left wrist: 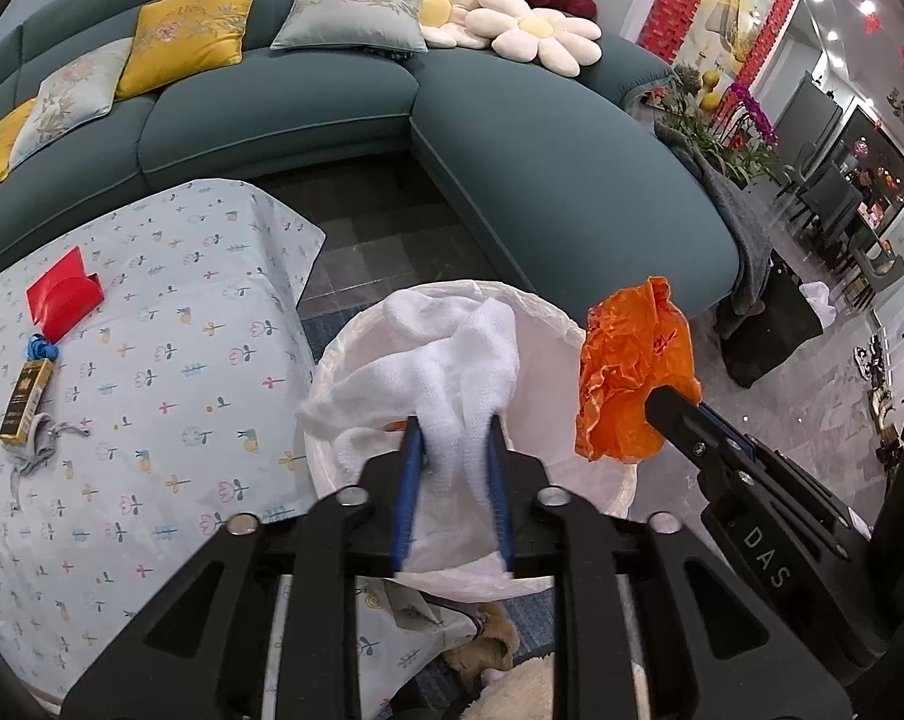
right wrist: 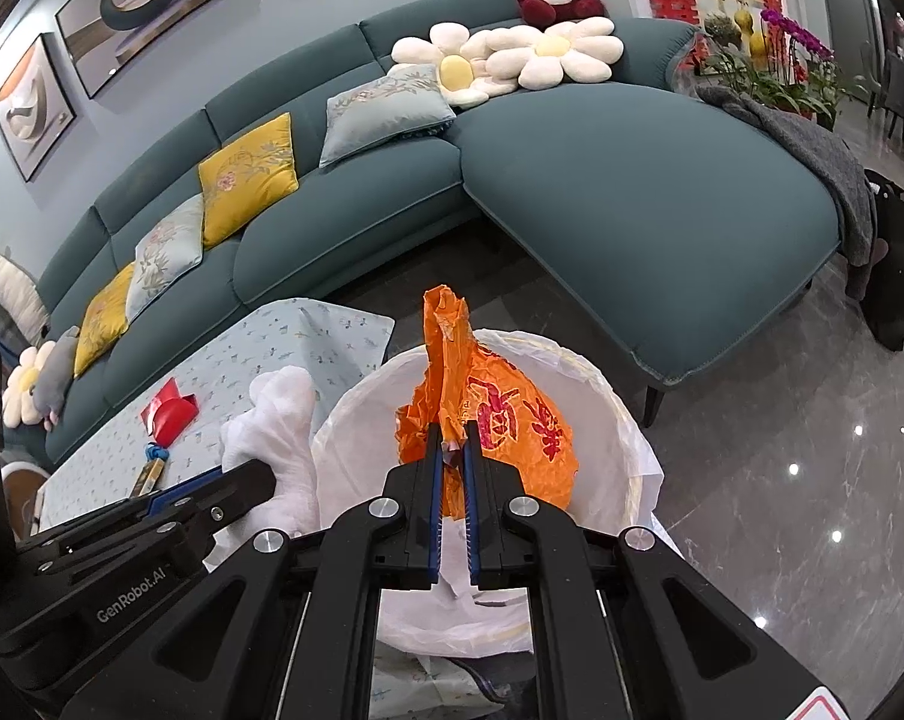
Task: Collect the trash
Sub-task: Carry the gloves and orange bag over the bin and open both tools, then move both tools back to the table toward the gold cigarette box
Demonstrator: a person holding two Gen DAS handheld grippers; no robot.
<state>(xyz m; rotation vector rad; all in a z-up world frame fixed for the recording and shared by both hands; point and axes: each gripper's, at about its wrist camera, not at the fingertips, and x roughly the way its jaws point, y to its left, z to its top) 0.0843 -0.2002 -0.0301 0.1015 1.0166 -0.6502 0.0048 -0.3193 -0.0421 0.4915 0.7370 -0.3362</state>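
Observation:
My left gripper point(left wrist: 452, 426) is shut on a crumpled white cloth point(left wrist: 452, 354) and holds it over the open trash bin lined with a white bag point(left wrist: 562, 324). My right gripper point(right wrist: 452, 435) is shut on a crumpled orange plastic bag point(right wrist: 511, 414) and holds it over the same bin point(right wrist: 607, 396). The right gripper point(left wrist: 661, 405) with the orange bag point(left wrist: 631, 372) shows at the right of the left wrist view. The left gripper point(right wrist: 266, 480) with the white cloth point(right wrist: 278, 438) shows at the left of the right wrist view.
A table with a flowered cloth point(left wrist: 152, 360) stands left of the bin, with a red folded packet point(left wrist: 62, 294), a small gold box point(left wrist: 26, 399), a blue knot and a grey scrap. A teal sofa point(left wrist: 511, 180) with cushions lies behind. Glossy floor point(right wrist: 811, 480) lies right.

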